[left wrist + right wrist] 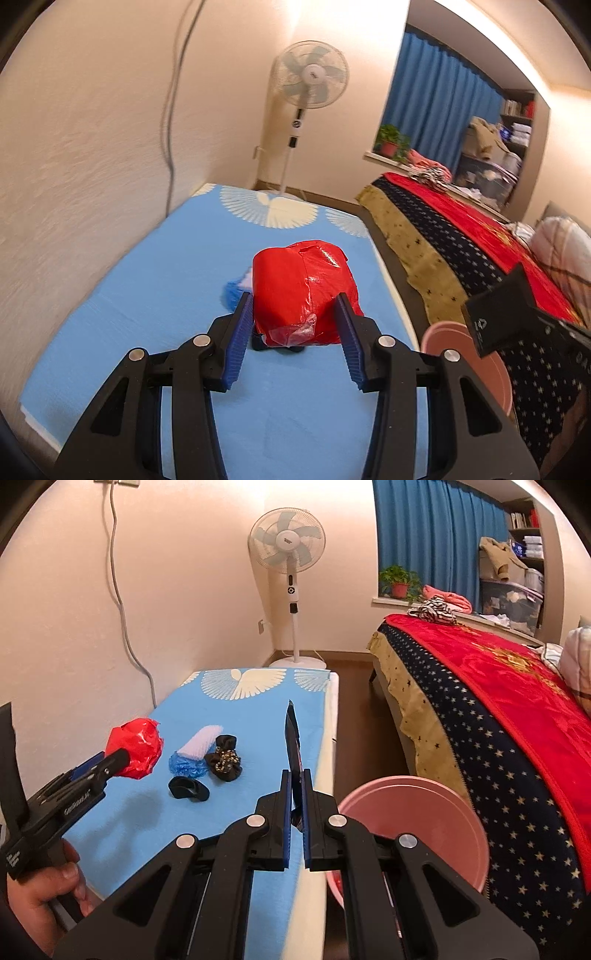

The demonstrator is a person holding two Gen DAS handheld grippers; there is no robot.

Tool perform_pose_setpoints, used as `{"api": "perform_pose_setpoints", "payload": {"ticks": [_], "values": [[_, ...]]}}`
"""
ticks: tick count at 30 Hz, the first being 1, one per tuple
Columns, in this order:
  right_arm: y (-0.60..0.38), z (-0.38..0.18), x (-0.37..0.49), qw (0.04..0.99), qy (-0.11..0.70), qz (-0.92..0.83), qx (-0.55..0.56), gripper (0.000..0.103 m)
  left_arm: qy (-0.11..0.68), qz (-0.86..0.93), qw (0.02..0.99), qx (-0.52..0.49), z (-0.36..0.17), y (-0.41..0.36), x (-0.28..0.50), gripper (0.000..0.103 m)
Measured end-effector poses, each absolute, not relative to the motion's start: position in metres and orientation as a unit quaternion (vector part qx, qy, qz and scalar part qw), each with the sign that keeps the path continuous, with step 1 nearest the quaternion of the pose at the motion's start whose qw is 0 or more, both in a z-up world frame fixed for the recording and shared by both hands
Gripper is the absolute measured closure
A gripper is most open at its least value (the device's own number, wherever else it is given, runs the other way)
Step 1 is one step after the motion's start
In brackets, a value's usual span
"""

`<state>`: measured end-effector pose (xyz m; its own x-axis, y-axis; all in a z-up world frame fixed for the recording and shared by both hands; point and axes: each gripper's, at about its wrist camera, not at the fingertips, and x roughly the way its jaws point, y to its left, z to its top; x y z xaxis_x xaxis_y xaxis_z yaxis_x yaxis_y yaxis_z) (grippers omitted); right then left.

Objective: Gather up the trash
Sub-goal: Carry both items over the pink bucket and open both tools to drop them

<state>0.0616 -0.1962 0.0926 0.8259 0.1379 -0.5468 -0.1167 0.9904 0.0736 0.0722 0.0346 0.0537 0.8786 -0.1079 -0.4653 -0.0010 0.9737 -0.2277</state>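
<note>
While the left gripper (295, 310) pinches a crumpled, shiny red plastic bag (303, 291) above the blue mat (147, 295), the right gripper (294, 775) presses together on a thin dark flat wrapper (293, 738) standing upright near the pink basin (424, 812).

walls (192, 590): cream | fan (287, 541): corner | curtain (436, 535): blue | bed (498, 709): red blanket | floor (354, 686): brown

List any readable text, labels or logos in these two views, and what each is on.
Nothing can be read with confidence.
Left tool body: white lettering, too blurred to read.
Fan hub: small label, too small.
Black block: a white triangular mark, no words.
Shelf books: spines illegible.
</note>
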Motion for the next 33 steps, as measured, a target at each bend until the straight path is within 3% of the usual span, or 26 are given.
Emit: {"api": "perform_pose_setpoints", "payload": {"ticks": [33], "values": [[-0.273, 0.055, 0.056, 0.955, 0.294, 0.017, 0.032, 0.098, 0.265, -0.107, 0.957, -0.05, 0.028, -0.044, 0.059, 0.058]]}}
